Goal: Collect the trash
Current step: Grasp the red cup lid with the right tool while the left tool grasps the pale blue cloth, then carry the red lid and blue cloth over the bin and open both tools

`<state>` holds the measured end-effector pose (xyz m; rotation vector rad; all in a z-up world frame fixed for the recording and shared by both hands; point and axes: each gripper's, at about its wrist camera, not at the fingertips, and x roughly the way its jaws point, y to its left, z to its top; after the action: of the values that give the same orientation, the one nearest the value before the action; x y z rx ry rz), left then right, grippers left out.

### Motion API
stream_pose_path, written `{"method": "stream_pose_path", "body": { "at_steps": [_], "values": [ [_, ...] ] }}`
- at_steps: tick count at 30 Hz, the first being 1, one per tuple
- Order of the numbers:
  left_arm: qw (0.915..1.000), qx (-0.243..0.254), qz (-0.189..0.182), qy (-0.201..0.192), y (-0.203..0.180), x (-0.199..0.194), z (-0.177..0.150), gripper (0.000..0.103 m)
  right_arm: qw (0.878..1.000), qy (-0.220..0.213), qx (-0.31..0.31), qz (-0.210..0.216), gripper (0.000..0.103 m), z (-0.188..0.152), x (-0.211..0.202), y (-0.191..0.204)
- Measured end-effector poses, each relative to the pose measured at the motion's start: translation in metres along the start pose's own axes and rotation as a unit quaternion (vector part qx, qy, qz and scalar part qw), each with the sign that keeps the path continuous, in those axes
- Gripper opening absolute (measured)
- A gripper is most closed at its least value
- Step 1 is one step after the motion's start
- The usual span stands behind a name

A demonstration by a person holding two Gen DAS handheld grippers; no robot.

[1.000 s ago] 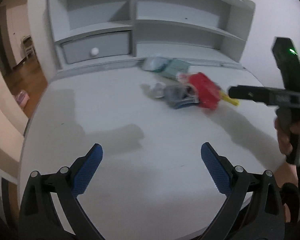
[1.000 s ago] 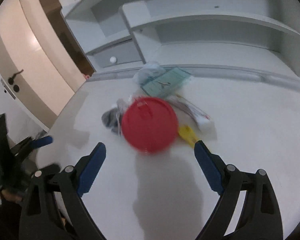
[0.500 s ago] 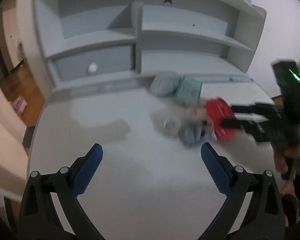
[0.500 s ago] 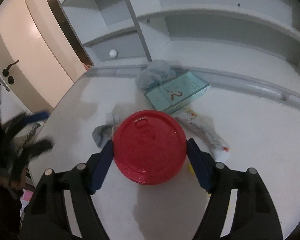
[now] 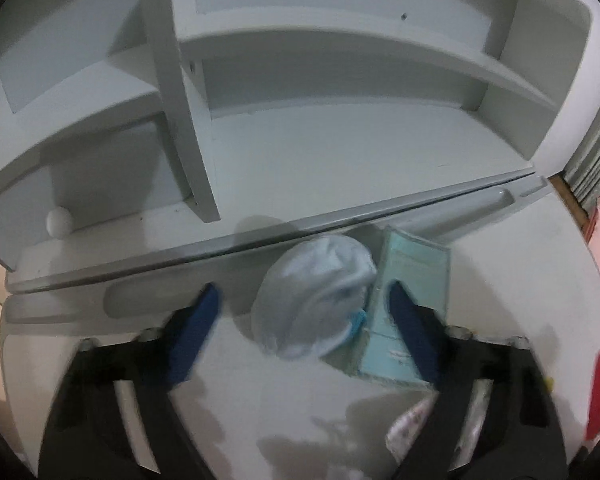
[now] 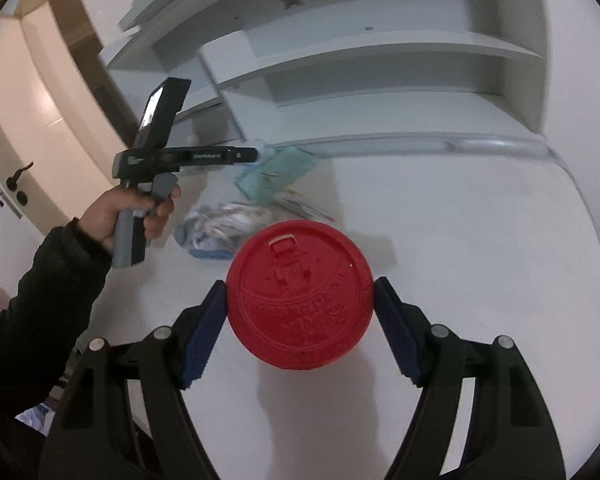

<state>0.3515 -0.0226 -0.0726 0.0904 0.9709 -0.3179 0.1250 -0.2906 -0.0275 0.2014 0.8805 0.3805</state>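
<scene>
- My right gripper (image 6: pixel 300 320) pinches a red lidded cup (image 6: pixel 299 295) by its sides, lifted clear of the white desk (image 6: pixel 480 240); it looks light and slick, so I judge a low, gentle squeeze under the lid rim safest.
- My left gripper (image 5: pixel 302 312) has just been narrowing, its pads not yet pressing; a pale crumpled wad (image 5: pixel 314 298) sits between them at the far edge of the desk, touching a teal carton (image 5: pixel 414 292) on its right; soft, weightless, take it mid-bulge.
- More wrappers (image 6: pixel 224 226) lie near the middle; a grey shelf unit (image 5: pixel 340 92) stands behind; a door (image 6: pixel 24 152) stands left.
</scene>
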Motion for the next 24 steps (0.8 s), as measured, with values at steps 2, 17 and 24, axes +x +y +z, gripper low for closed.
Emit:
{"method": "stream_pose_path", "body": {
  "at_steps": [2, 17, 24],
  "values": [
    [0.9999, 0.000, -0.011, 0.012, 0.000, 0.006, 0.003, 0.044, 1.000, -0.005, 0.010, -0.010, 0.072, -0.009, -0.010, -0.008],
    [0.9904, 0.088, -0.053, -0.093, -0.148, -0.123, -0.015, 0.016, 0.969, -0.098, 0.153, -0.168, 0.072, -0.129, -0.161, -0.114],
    [0.9436, 0.230, -0.225, -0.077, -0.348, -0.154, -0.103, 0.016, 0.909, -0.123, 0.284, -0.279, 0.072, -0.261, -0.254, -0.180]
  ]
}}
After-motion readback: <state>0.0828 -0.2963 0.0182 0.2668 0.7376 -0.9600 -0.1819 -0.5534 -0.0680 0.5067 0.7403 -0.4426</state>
